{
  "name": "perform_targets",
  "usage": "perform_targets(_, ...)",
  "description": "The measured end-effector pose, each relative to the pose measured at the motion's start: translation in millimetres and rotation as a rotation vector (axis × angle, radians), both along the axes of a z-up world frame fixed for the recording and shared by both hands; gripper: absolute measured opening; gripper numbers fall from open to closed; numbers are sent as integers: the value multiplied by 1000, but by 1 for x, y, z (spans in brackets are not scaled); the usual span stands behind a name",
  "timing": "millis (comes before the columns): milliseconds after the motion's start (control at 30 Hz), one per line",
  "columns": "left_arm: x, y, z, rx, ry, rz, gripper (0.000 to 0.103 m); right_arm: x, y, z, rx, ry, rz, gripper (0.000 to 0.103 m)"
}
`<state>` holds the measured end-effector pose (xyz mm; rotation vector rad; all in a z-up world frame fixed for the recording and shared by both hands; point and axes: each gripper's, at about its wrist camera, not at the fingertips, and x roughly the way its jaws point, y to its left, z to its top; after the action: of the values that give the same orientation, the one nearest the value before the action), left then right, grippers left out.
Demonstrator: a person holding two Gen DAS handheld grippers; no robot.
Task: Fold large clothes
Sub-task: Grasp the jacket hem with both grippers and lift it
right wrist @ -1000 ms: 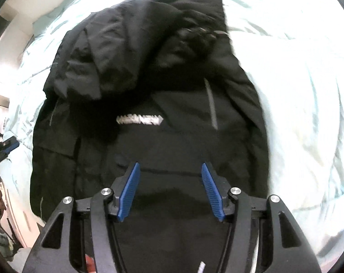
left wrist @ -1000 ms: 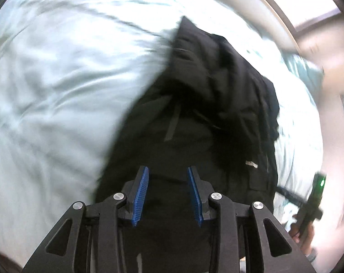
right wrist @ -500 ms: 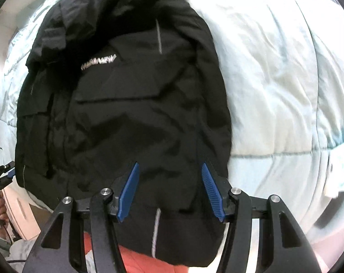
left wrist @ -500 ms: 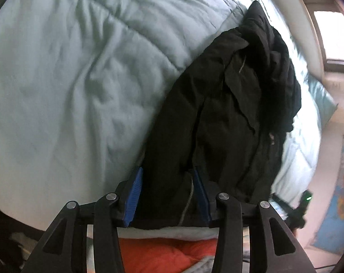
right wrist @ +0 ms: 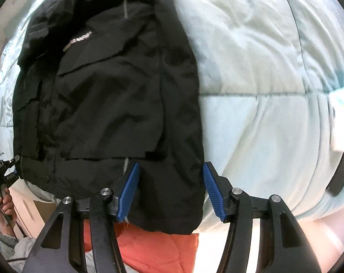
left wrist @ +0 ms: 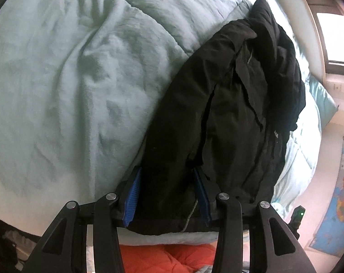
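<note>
A black jacket (left wrist: 228, 113) lies front up on a pale green duvet (left wrist: 69, 79), its hem at the bed's near edge. My left gripper (left wrist: 167, 195) hovers open over the hem's left corner, the cloth lying flat between its blue pads (left wrist: 132, 195). In the right wrist view the jacket (right wrist: 108, 86) shows a white chest logo. My right gripper (right wrist: 171, 192) stands open over the hem's right corner, with the jacket's side edge just inside the right pad. The left gripper (right wrist: 3, 170), held by a hand, shows at that view's left edge.
An orange quilted cover (left wrist: 167, 257) hangs below the duvet's edge. A pillow (left wrist: 319, 95), a window (left wrist: 331, 22) and a wall map (left wrist: 340, 204) are at the right. A white tag (right wrist: 342, 122) sits on the duvet (right wrist: 262, 68) at the far right.
Both grippers have drawn back from over the jacket's middle to its hem at the bed's edge and dropped lower. The left jaws have widened. The jacket lies as before.
</note>
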<state>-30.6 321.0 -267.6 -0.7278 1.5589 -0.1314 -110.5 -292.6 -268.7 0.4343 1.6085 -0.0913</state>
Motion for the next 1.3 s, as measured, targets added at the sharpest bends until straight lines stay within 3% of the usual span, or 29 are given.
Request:
perform_targets(267,1,-7,4,34,-33,-45,46,-11,-6,-12,66,8,-39,61)
perform_targets(433,4,-5,0,36,-8,-47,46,-14,-20,-26,134,30,-100,61)
perform_targets(533,6,-11,0,71,-11,-69,46,-13,-19,-24,145,16,-96,49)
perform_targets(567,6,-15,2,80,-21,-83,46,-12,-15,-19,132,3,-79,38)
perform_targets(633,5,-22,11,92,-56,-115,37,-11,-7,-4,102,-22,-40,31)
perform_targets(667,5,-25,19,75,-80,-128,25,-10,-4,7,103,-44,-28,28)
perform_targets(700,5,-26,29,44,-108,-132,23,-9,-2,16,120,-65,-25,27)
perform_targets(800,8,-27,55,-104,-187,-123,23,-3,2,37,242,-134,-21,27)
perform_targets(833,12,-29,59,-181,-201,-128,23,1,4,36,286,-133,-16,29)
perform_targets(900,17,-35,55,-252,-195,-139,28,8,9,25,335,-109,-19,36)
perform_targets(1000,22,-48,34,-240,-134,-138,34,11,20,3,352,-44,-20,45)
perform_targets(1133,20,-52,1,-214,-48,-99,37,8,24,-13,333,-8,-25,50)
perform_targets(1300,16,-46,-2,-226,-18,-59,38,-1,14,-17,331,40,-45,53)
